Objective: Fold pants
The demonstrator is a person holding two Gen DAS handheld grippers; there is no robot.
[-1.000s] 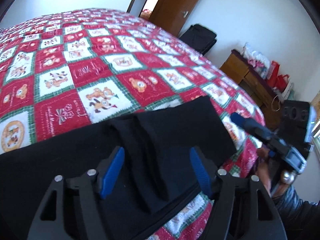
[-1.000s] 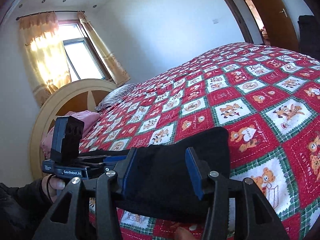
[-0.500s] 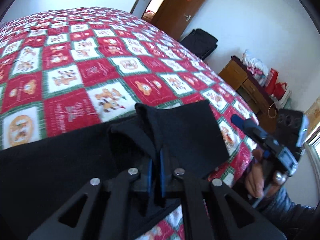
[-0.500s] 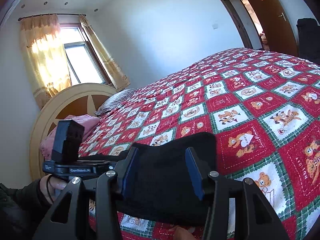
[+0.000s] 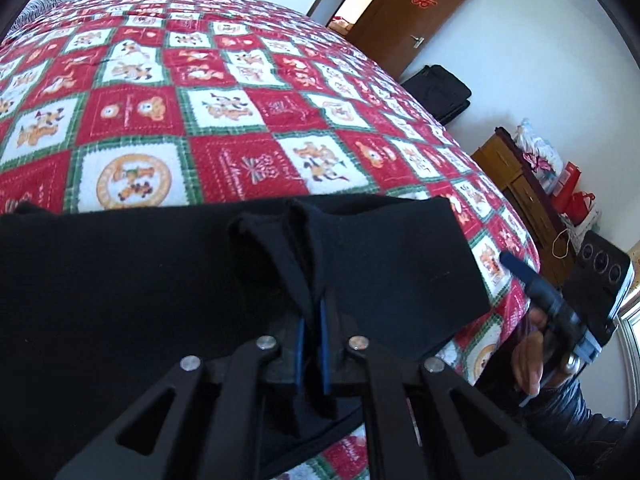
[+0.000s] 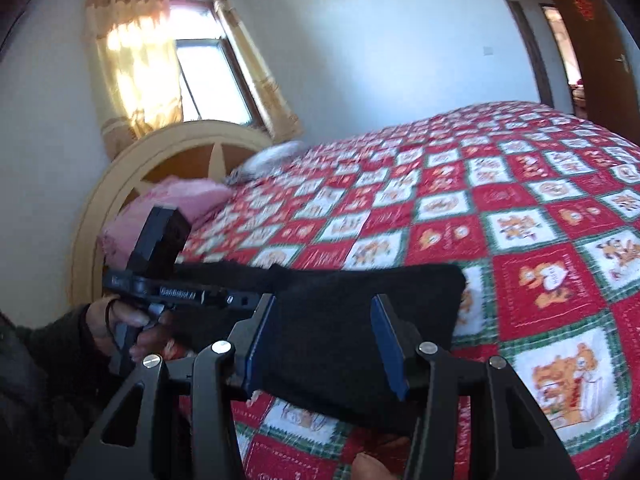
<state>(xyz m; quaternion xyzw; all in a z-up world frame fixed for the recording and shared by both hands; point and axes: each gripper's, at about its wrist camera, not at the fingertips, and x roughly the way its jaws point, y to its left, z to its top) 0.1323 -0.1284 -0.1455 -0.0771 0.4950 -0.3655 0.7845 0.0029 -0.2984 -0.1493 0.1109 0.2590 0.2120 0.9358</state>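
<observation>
Black pants [image 5: 140,280] lie across the near edge of the bed. My left gripper [image 5: 313,314] is shut on a raised ridge of their cloth, which bunches up between the blue pads [image 5: 325,332]. The right wrist view shows the same gripper [image 6: 236,300] at the left, held by a hand, with its tips buried in the cloth. My right gripper [image 6: 326,306] stands open over the pants' end [image 6: 360,292], and the cloth lies flat between its pads [image 6: 386,340] and below them. From the left wrist camera, the right gripper [image 5: 520,270] shows at the right, beyond the pants' corner.
A red, white and green patchwork quilt [image 5: 240,120] covers the bed. The round headboard [image 6: 160,152] and a pink pillow [image 6: 180,200] are at the left. A black bag [image 5: 436,92], a brown door [image 5: 412,16] and a wooden cabinet [image 5: 516,184] stand past the bed.
My left gripper's jaws closed on a fold of the pants and pulled it up into a ridge while moving along the bed's edge. My right gripper stayed open and shifted, rolling a little.
</observation>
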